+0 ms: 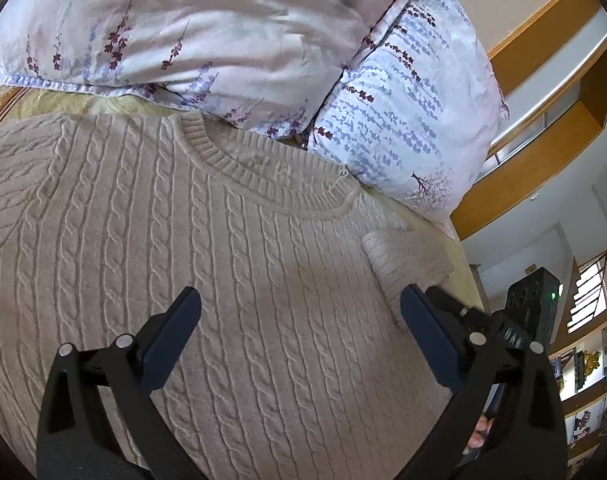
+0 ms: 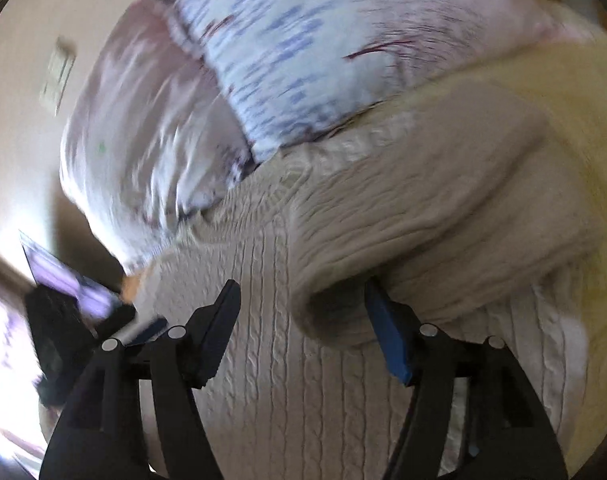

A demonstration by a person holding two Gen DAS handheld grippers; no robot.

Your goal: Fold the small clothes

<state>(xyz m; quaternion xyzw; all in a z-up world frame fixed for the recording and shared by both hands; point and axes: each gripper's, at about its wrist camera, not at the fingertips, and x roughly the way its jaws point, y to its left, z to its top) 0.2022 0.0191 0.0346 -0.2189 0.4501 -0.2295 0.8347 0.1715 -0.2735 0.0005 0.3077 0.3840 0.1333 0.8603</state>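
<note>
- Here a beige cable-knit sweater (image 1: 231, 264) lies spread flat on the bed, its ribbed collar (image 1: 263, 168) toward twelve o'clock in the left wrist view.
- The left gripper (image 1: 299, 304) hovers over the sweater's chest with its jaws spread wide; nothing sits between them and neither finger presses the knit.
- One folded-in sleeve cuff (image 1: 407, 260) lies at about two o'clock from that gripper, just beside its right-hand finger, near the bed's edge.
- Two floral pillows (image 1: 223, 32) rest at twelve o'clock, touching the sweater's shoulder line; the bluer one (image 1: 407, 120) stands at one o'clock.
- A wooden shelf unit (image 1: 543, 128) shows at three o'clock, well apart from the garment.
- In the right wrist view, which is blurred, the right gripper (image 2: 303, 300) is released, its jaws standing apart.
- The sweater sleeve (image 2: 443, 220) lies draped across the body of the knit from two o'clock down to the centre; its open end rests between the fingers, touching the blue pad (image 2: 387, 336) at four o'clock, while the other finger stands clear of it.
- A dark device (image 2: 63, 332) sits at nine o'clock in that view, too blurred to identify.
</note>
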